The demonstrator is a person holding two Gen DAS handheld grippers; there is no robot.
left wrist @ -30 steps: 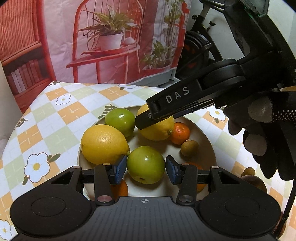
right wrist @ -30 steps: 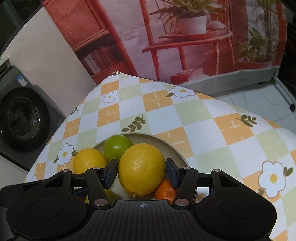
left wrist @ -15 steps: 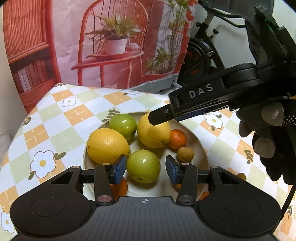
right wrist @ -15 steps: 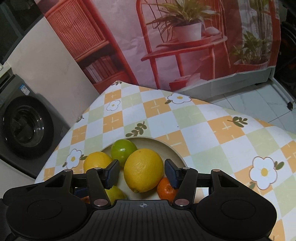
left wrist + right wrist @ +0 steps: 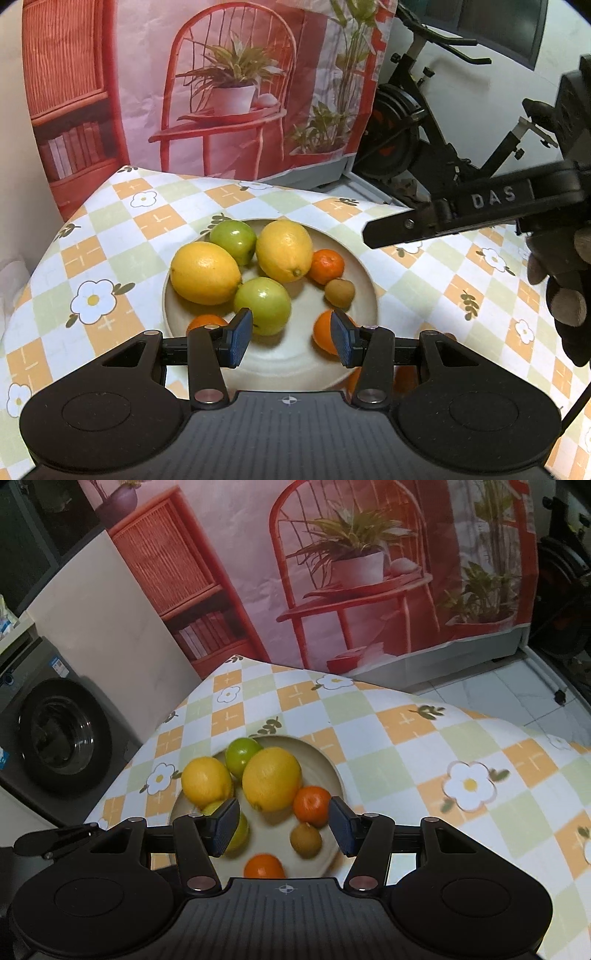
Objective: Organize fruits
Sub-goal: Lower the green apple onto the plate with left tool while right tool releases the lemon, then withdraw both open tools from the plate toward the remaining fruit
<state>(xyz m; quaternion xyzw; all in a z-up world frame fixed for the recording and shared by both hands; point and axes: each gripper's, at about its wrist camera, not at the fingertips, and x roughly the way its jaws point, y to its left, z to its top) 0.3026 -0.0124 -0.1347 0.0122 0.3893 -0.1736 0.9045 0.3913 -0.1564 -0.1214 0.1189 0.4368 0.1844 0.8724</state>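
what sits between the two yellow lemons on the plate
In the left wrist view, a green round fruit sits in the gap between the left yellow lemon and the right yellow lemon, toward the far side.

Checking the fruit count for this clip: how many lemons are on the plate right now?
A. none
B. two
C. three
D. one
B: two lemons lie on the plate, one at the left and one behind it toward the middle, among green fruits and small oranges.
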